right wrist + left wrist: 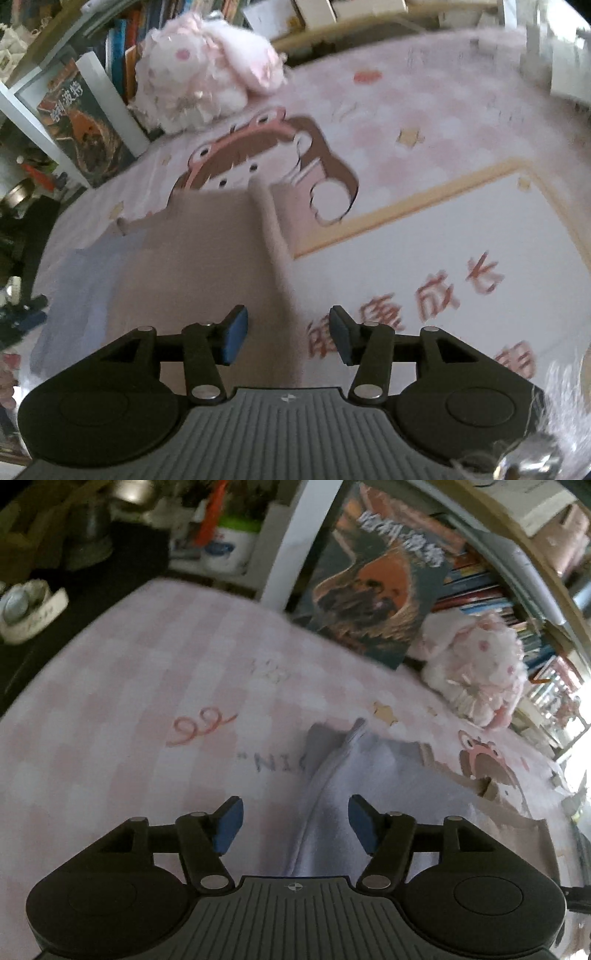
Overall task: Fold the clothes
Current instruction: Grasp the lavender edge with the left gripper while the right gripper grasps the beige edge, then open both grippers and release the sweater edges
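- My left tool, spread, straddles the lavender garment's hem for a pinch.
- My right tool, spread, flanks the tan garment's edge on the bed.

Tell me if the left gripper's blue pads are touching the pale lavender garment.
Cannot tell. In the left wrist view the left gripper is open astride the pale lavender garment; no contact or gap shows plainly.

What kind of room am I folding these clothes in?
Most likely a child's bedroom or study corner: a pink cartoon-print sheet covers the surface, a plush bunny sits at its edge, and packed bookshelves stand behind.
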